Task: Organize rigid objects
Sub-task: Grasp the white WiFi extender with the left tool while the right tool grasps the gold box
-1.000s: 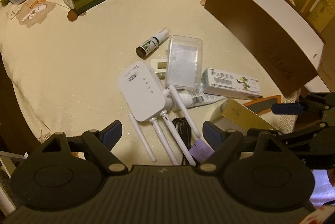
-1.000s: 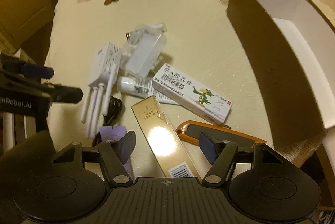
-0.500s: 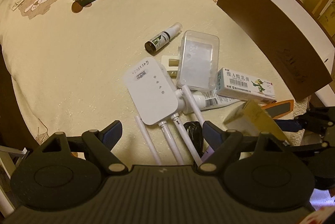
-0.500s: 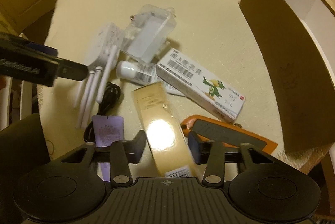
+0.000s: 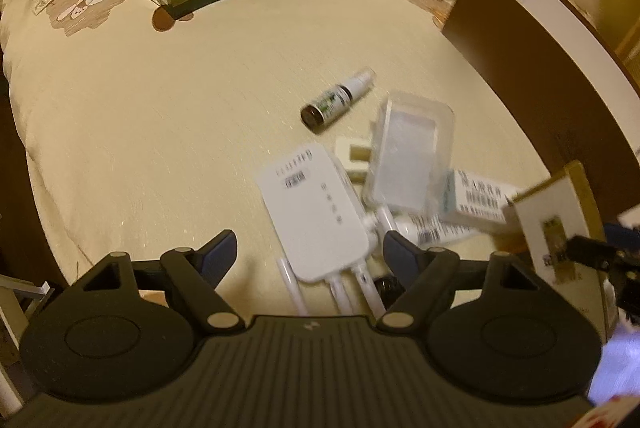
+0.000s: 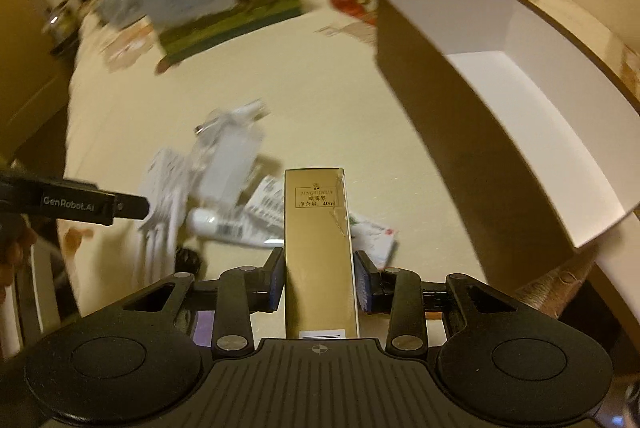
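Gold box [image 6: 319,248] clamped in rt tongs [image 6: 319,282] above table; lt tongs [image 5: 308,248] spread, empty.

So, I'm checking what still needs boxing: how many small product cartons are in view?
2: the gold carton clamped in the right gripper, the white medicine carton lying in the pile beside the clear case. Others may hide underneath.
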